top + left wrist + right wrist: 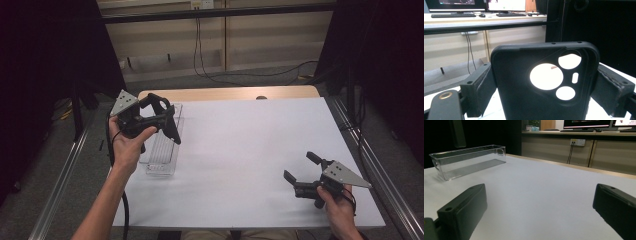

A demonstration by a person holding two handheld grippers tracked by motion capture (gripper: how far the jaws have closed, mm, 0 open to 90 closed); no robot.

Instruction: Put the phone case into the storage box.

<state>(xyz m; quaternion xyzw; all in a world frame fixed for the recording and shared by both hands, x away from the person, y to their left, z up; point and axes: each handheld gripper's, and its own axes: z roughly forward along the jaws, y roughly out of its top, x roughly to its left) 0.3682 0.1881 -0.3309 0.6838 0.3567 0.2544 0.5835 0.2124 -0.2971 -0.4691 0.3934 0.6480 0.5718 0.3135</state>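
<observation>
A black phone case [524, 100] with round camera cut-outs stands upright between the jaws of my left gripper [545, 82], which is shut on its two side edges. From above, my left gripper [159, 112] holds the phone case [171, 131] in the air over a clear plastic bin [161, 161] at the table's left side. My right gripper [300, 166] rests low near the front right of the table, open, nothing between its jaws. In its own view, the right gripper [540, 202] faces the clear bin [469, 160] across bare white table.
The white table top [240, 150] has a wooden strip [225, 93] along its far edge. Black curtains flank both sides. Desks with monitors and keyboards [456, 15] stand beyond the table, with cables hanging down the back wall.
</observation>
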